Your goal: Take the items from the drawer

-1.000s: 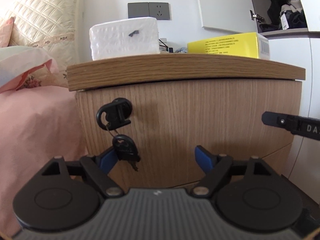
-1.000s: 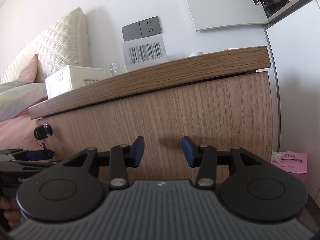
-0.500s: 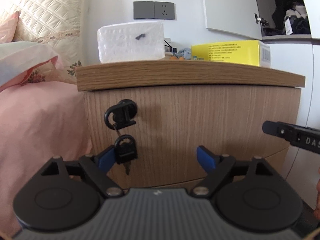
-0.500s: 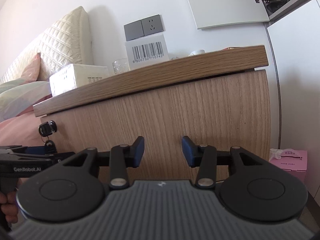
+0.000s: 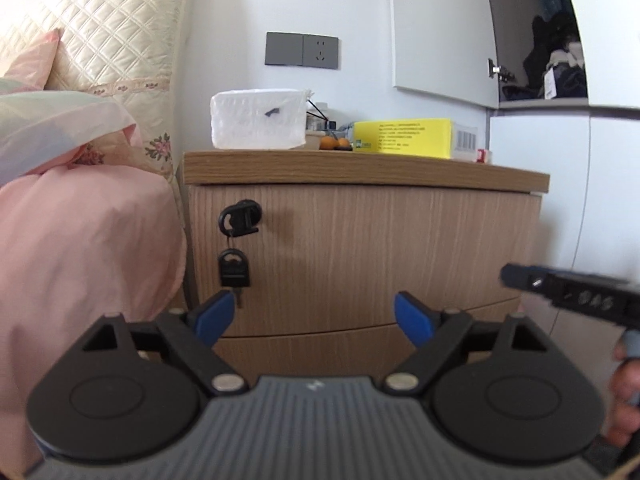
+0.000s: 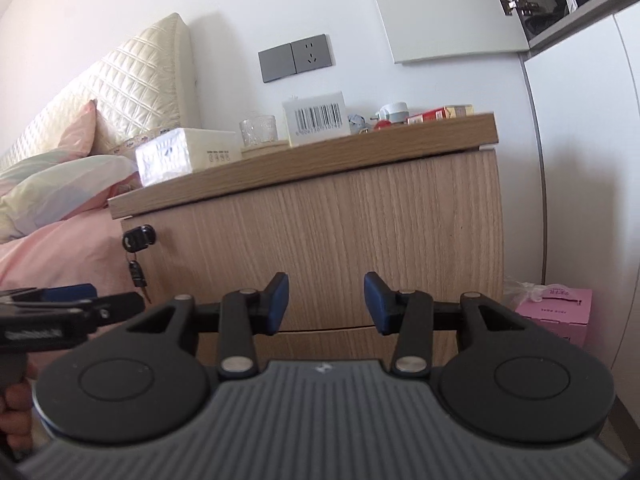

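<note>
A wooden nightstand stands beside the bed, and its upper drawer front is closed. A black lock with a key ring sits at the drawer's left end, and a second key dangles below it. My left gripper is open and empty, a short way back from the drawer front. My right gripper is open too, holding nothing, facing the drawer's right half. The drawer's contents are hidden.
On the nightstand top lie a white tissue pack, a yellow box, a glass and small items. A bed with pink bedding is on the left. A pink box sits on the floor at right. A white wardrobe stands right.
Both grippers have pulled back and risen from the nightstand, so more of its top and the lower drawer seam shows. Both stay open.
</note>
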Action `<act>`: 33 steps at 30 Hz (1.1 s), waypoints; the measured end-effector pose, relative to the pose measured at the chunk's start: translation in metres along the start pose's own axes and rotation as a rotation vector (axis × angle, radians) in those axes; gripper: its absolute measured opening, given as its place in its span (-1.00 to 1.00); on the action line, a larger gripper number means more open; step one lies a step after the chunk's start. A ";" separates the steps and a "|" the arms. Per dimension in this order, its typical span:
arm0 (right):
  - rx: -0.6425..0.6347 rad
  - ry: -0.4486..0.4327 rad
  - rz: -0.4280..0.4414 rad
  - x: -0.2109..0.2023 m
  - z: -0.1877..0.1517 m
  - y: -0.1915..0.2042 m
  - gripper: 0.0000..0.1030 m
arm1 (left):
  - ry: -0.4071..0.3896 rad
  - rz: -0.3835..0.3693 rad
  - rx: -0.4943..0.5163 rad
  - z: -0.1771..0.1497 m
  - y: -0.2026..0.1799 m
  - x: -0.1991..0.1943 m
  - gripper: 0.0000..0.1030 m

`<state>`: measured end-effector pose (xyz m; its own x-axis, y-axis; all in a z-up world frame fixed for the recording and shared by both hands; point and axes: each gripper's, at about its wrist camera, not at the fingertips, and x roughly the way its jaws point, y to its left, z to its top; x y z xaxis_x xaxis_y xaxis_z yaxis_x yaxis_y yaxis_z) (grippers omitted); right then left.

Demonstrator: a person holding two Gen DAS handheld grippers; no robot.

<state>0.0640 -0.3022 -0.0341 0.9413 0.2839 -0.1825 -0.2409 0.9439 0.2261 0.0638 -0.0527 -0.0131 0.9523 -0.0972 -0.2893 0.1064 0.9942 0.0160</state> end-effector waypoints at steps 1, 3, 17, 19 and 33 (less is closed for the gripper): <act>-0.007 -0.003 0.003 -0.006 0.004 0.002 -0.11 | -0.003 0.003 -0.002 0.000 0.001 -0.001 0.72; -0.011 -0.014 0.003 -0.018 0.010 0.006 -0.11 | -0.002 -0.002 -0.020 0.001 0.004 -0.006 0.72; -0.064 0.037 0.003 -0.081 0.041 0.029 -0.11 | -0.011 0.039 -0.060 0.012 -0.006 -0.056 0.81; -0.064 0.047 -0.001 -0.087 0.042 0.029 -0.11 | -0.007 0.058 -0.066 0.018 -0.009 -0.062 0.81; -0.039 -0.017 0.030 -0.148 0.064 0.029 -0.11 | -0.086 0.062 -0.080 0.041 -0.031 -0.113 0.91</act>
<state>-0.0674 -0.3277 0.0612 0.9375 0.3092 -0.1596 -0.2773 0.9410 0.1941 -0.0352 -0.0749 0.0584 0.9778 -0.0354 -0.2067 0.0264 0.9986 -0.0459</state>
